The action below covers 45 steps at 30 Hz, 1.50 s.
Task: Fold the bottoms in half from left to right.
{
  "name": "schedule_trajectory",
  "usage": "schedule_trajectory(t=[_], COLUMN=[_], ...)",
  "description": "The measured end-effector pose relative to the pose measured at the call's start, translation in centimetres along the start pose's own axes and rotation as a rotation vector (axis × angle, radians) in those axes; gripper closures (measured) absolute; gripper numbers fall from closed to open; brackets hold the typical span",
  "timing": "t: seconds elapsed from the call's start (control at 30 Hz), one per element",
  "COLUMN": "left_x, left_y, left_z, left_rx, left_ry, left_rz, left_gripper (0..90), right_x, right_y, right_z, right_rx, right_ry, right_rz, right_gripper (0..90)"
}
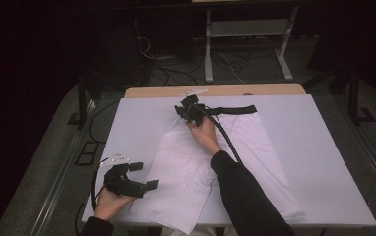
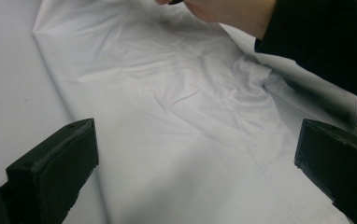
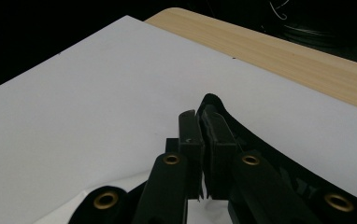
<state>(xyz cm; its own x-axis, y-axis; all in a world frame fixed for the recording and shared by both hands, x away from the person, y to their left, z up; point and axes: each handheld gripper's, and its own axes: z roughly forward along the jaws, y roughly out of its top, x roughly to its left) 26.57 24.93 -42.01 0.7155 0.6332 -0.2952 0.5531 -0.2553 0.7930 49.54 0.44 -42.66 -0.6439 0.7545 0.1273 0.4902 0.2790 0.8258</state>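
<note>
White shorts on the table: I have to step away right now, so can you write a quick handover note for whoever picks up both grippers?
Right gripper: shut on the black waistband of the white fabric shorts, at the far end of the garment.
Left gripper: open, holding nothing, at the near left edge beside one leg.
Shorts lie fairly flat on the white-covered table, wrinkled around the middle, one leg hem over the near edge.
Done: waistband gripped.
Left: probably take hold of the near leg with the left gripper, then smooth or fold; no fold yet.
</note>
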Motion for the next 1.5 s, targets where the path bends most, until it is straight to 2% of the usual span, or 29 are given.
schedule_trajectory(t=[0.4,0.63,0.93,0.97,1.17,1.3,1.37,1.5], left_x=[0.6,0.6,0.6,0.6,0.3,0.2,0.2,0.2], left_y=[-1.1,-1.3,-2.7,-2.8,-3.4,-3.6,-3.8,-4.2], left_z=[-1.5,-1.9,-2.3,-2.4,-2.5,-2.7,-2.9,-3.1], left_rx=[0.046,0.086,0.171,0.174,0.221,0.231,0.254,0.268], left_ry=[0.024,0.013,-0.007,-0.012,-0.026,-0.032,-0.03,-0.028], left_rz=[-0.038,-0.049,-0.078,-0.078,-0.077,-0.084,-0.085,-0.094], left_gripper=[0.0,0.0,0.0,2.7,5.4,9.2,13.8,17.9], right_x=[0.2,0.0,-0.4,-0.5,-0.4,-0.4,-0.4,-0.4], right_y=[-0.1,0.0,-0.2,-0.2,-0.3,-0.3,-0.4,-0.4], right_z=[-1.2,-1.7,-2.2,-2.3,-2.3,-2.3,-2.3,-2.3], right_rx=[-0.005,-0.007,-0.017,-0.021,-0.021,-0.021,-0.023,-0.024], right_ry=[0.017,0.015,0.017,0.019,0.017,0.017,0.016,0.017], right_rz=[-0.024,-0.031,-0.019,-0.018,-0.018,-0.019,-0.018,-0.017], right_gripper=[85.8,85.7,85.8,85.8,85.8,85.8,85.8,85.8])
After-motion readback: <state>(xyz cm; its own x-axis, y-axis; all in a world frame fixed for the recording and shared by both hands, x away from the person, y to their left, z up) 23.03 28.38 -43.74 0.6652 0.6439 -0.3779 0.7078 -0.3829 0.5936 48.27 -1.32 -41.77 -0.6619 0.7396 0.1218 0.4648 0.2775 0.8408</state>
